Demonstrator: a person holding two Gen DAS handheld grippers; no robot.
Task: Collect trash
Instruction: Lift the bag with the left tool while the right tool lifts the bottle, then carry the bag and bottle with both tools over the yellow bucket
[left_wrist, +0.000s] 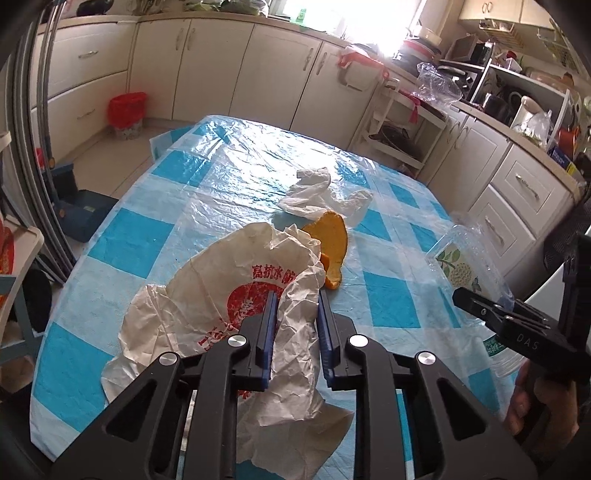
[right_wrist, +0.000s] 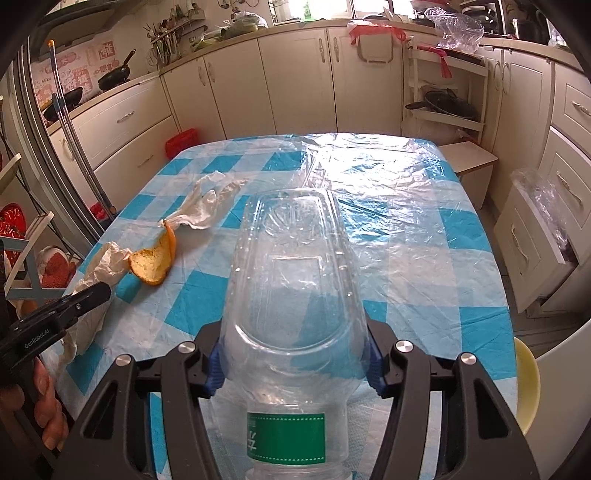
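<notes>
Crumpled paper (left_wrist: 236, 295) beside orange peel (left_wrist: 332, 240)

My L & R wrist cams look fwd, close over the table (left_wrist: 155, 206); both share orange peel (left_wrist: 332, 240).

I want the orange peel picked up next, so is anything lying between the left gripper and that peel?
Yes. The crumpled paper wrapper lies between the left gripper and the orange peel, and its far edge overlaps the peel. The gripper's fingers already straddle a fold of that wrapper.
</notes>
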